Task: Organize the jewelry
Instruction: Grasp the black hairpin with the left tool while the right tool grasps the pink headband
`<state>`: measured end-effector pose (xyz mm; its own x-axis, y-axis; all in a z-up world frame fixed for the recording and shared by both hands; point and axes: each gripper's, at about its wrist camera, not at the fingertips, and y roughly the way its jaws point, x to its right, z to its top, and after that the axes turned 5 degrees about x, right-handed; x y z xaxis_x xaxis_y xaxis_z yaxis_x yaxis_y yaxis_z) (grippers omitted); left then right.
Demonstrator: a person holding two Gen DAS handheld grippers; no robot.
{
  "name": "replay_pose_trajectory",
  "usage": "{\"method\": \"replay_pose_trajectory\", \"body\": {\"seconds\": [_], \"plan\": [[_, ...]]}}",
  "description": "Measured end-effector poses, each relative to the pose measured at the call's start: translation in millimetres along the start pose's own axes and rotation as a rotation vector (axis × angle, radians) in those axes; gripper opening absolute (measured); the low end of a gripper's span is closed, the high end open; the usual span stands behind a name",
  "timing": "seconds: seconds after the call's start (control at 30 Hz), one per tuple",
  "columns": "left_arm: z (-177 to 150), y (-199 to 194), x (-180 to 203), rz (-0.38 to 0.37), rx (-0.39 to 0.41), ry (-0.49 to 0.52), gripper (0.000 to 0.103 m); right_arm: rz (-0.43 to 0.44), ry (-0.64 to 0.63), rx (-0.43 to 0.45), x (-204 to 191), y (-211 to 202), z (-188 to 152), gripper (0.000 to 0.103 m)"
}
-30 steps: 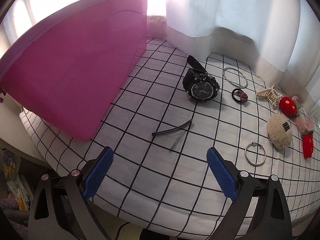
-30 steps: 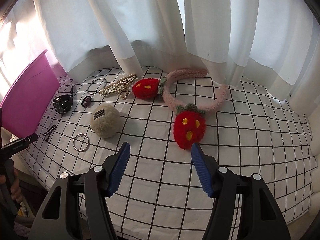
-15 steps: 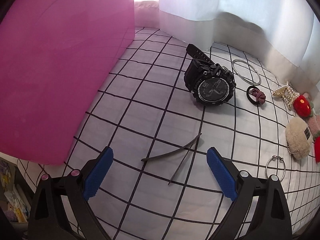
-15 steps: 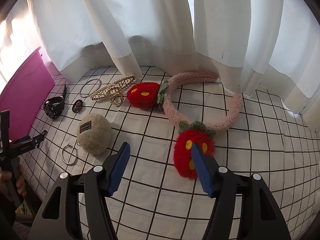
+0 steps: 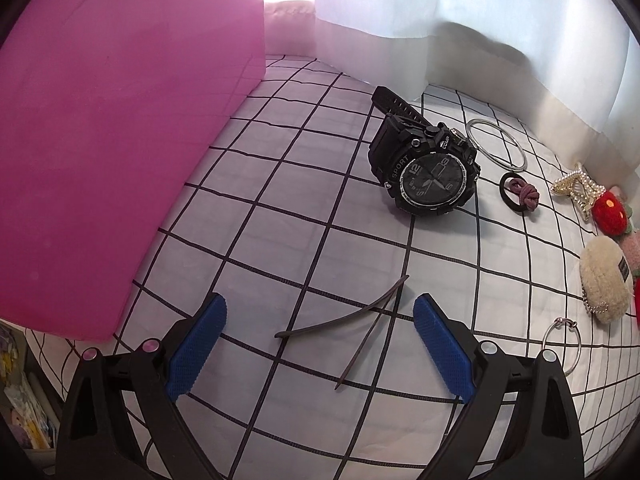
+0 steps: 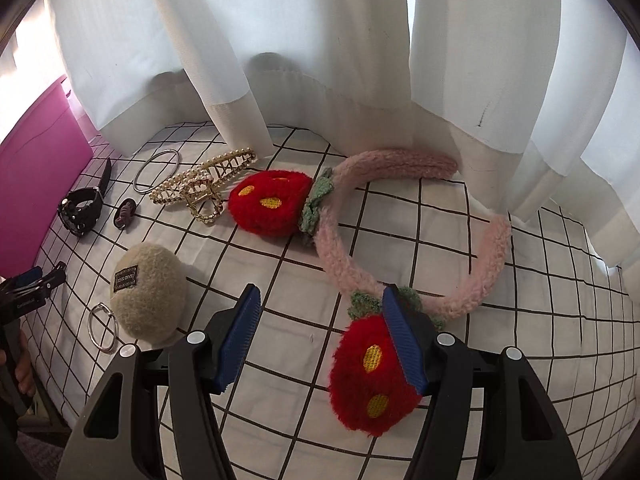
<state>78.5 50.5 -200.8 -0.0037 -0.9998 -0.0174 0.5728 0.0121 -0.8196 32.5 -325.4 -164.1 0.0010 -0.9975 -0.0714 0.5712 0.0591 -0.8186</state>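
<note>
My left gripper (image 5: pixel 320 336) is open, low over a thin dark hair clip (image 5: pixel 352 320) that lies between its blue fingers. Beyond it lie a black sport watch (image 5: pixel 428 176), a silver bangle (image 5: pixel 496 142) and a dark hair tie (image 5: pixel 520 192). My right gripper (image 6: pixel 320 336) is open; its right finger overlaps the near red strawberry (image 6: pixel 372 380) of a pink fuzzy headband (image 6: pixel 400 236). A pearl claw clip (image 6: pixel 204 184), a beige pompom (image 6: pixel 150 292) and a key ring (image 6: pixel 103 326) lie to its left.
A pink storage box (image 5: pixel 100 140) stands at the left on the black-grid white cloth (image 5: pixel 280 216). White curtains (image 6: pixel 320 60) hang along the back. The cloth's front edge drops off near my left gripper. The person's hand (image 6: pixel 16 364) holds the left gripper at the right view's left edge.
My left gripper has moved forward and down until the hair clip lies between its fingers. My right gripper has moved forward toward the headband's near strawberry. Both stay open.
</note>
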Motion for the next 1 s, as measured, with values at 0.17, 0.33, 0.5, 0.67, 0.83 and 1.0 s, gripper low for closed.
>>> {"method": "replay_pose_trajectory", "body": {"seconds": [0.17,0.33,0.5,0.67,0.83,1.0], "plan": [[1,3,-1,-0.002,0.004,-0.001,0.095,0.009,-0.089,-0.022,-1,10,13,0.061],[2,5,-1,-0.005,0.004,-0.002,0.096,0.009,-0.179,-0.033,-7,15,23,0.062],[0,6,0,0.001,0.025,0.000,0.098,0.006,-0.197,-0.101,-5,42,23,0.062],[-6,2,1,0.004,0.065,0.002,0.097,0.022,-0.162,-0.112,1,55,20,0.062],[-6,2,2,-0.001,0.074,0.011,0.096,0.036,-0.143,-0.074,5,55,15,0.066],[-10,-6,9,-0.030,0.091,0.045,0.077,0.035,-0.145,-0.046,2,54,11,0.061]]}}
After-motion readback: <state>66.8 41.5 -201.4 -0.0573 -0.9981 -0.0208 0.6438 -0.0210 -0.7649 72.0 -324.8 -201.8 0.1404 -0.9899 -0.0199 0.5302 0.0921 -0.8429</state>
